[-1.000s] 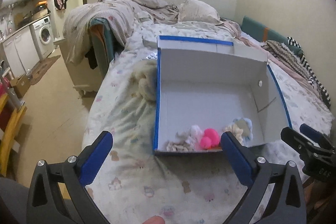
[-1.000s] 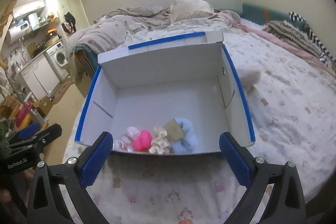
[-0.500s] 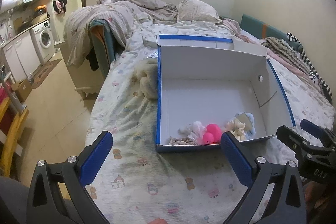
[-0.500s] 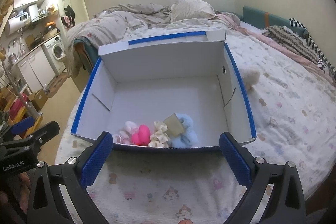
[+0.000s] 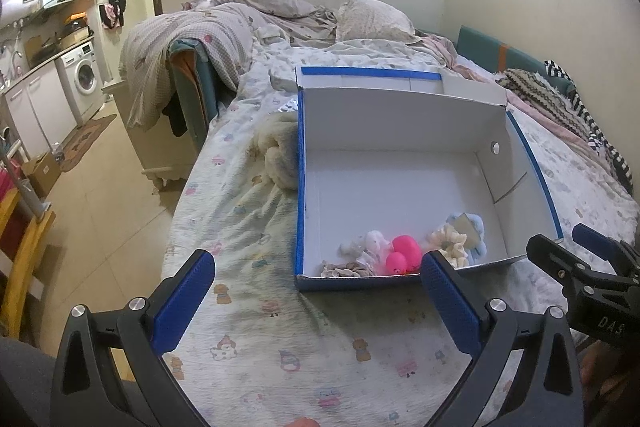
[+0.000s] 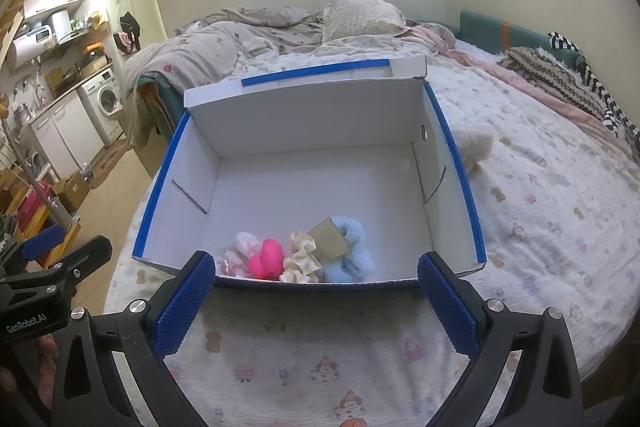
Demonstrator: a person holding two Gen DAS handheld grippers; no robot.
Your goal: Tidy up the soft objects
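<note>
Soft objects sit bunched along the near wall of the white box (image 6: 316, 183), which rests on the bed (image 6: 532, 211) ahead of you: a pale pink scrunchie (image 6: 240, 253), a bright pink toy (image 6: 267, 259), a cream scrunchie (image 6: 302, 261) and a fluffy blue scrunchie (image 6: 352, 259) with a tan card tag (image 6: 330, 241) lying on it. Your left tongs (image 5: 316, 297) hover over the printed sheet just short of the box's near left corner, fingers spread wide and holding nothing. Your right tongs (image 6: 316, 293) hang before the box's near wall, likewise spread wide and empty. A cream plush piece (image 5: 280, 155) lies on the bed touching the box's left wall, and another (image 6: 474, 147) sits just beside its right wall.
</note>
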